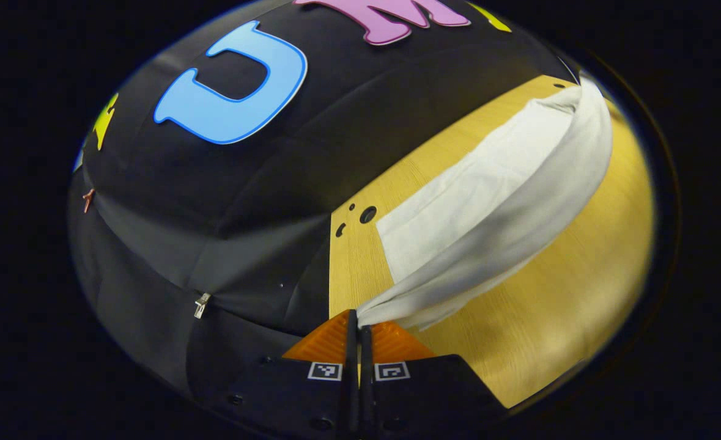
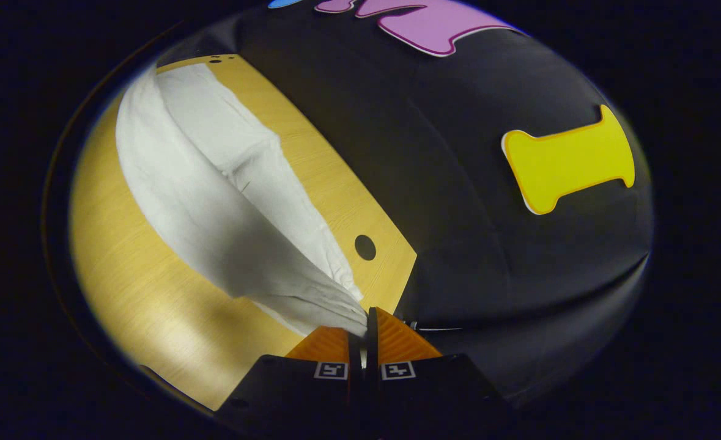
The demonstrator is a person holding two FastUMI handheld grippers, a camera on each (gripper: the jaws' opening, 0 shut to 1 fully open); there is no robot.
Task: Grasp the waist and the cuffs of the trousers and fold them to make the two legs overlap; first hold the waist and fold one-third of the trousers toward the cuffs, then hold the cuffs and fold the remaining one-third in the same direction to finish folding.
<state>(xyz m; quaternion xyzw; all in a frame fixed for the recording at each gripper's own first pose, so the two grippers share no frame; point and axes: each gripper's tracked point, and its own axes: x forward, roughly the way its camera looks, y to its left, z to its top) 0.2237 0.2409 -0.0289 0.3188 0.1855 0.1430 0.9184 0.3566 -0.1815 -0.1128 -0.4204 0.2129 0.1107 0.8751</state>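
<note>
White cloth is what you are holding at both ends: the trousers [image 1: 488, 201] are lying lengthwise on the wooden table [image 1: 556, 305], with one long edge lifted off the wood and the other still resting on it. In the left gripper view, the left gripper [image 1: 358, 324] is clenched on a bunched corner of the fabric, both fingers pressing it. In the right gripper view, the right gripper [image 2: 363, 327] is pinching the opposite end of the trousers [image 2: 213, 201] in the same way. Which end is the waist and which the cuffs, you cannot tell from here.

You appear to be working the lengthwise fold that lays one leg over the other. To do it well, you should be keeping both grips firm and the raised edge taut between them, so the middle is not sagging and dragging. Be carrying both ends across at the same height and pace toward the far edge of the cloth, lowering them together so the edges meet square. Watch the table's back edge near the booth wall [image 2: 488, 256]; the fabric is lying close to it.

No containers are in sight, so nothing is being held inside anything.
</note>
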